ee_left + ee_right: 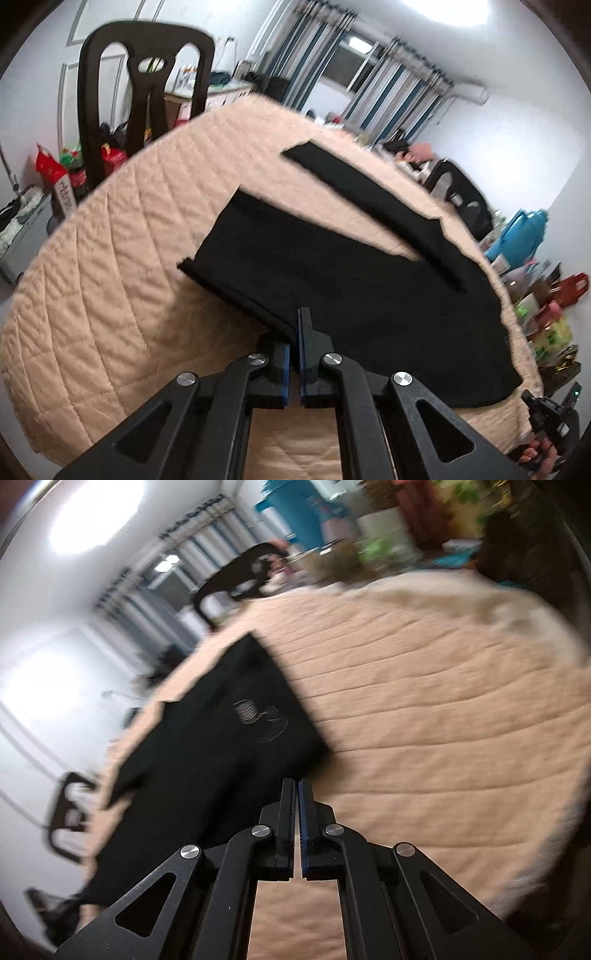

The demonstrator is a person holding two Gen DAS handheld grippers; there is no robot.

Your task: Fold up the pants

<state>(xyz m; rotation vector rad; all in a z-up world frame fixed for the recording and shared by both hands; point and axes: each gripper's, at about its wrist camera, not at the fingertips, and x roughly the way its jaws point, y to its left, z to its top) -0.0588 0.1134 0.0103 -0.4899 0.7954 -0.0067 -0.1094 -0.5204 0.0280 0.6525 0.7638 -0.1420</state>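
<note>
A peach quilted cover spreads over the round-looking surface (fisheye bends it), with black pants lying flat across the frame's centre and right.

A lived-in room of a home is shown. A table is covered by a quilted peach cloth, and a dark plastic chair is drawn up to its far side. Striped blue and white curtains are hung along the window wall. Shopping bags, a blue jug and red snack packets are crowded around the table's edges.
</note>
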